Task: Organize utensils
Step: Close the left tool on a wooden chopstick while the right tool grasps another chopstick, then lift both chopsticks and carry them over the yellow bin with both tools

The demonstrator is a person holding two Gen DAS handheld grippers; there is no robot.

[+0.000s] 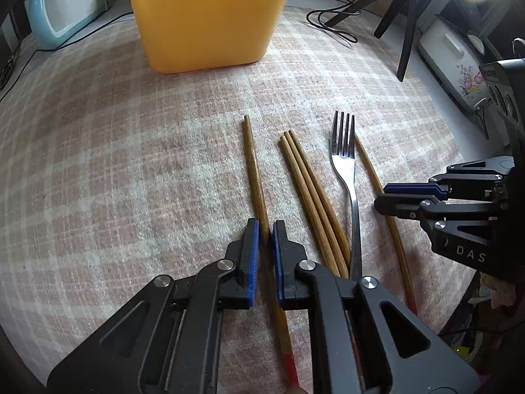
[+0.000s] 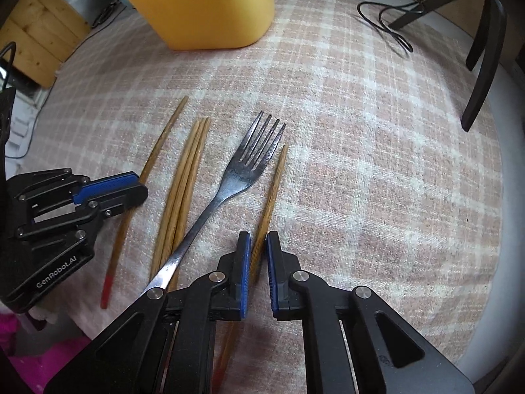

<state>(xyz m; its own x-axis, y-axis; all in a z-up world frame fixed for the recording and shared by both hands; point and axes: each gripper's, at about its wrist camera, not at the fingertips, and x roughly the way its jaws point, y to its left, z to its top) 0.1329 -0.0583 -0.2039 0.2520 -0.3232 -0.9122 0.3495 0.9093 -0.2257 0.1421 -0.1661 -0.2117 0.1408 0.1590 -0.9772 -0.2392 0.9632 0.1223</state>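
Several wooden chopsticks and a steel fork lie on a pink checked cloth. My left gripper straddles the leftmost chopstick, with its blue pads close on each side of it. My right gripper straddles the rightmost chopstick in the same way. Neither chopstick is lifted. Three chopsticks lie bundled between them, next to the fork. Each gripper shows in the other's view, the right one and the left one.
A tall yellow plastic container stands at the back of the cloth; it also shows in the right wrist view. A black tripod and cables stand at the back right. A white floral appliance sits at the far right.
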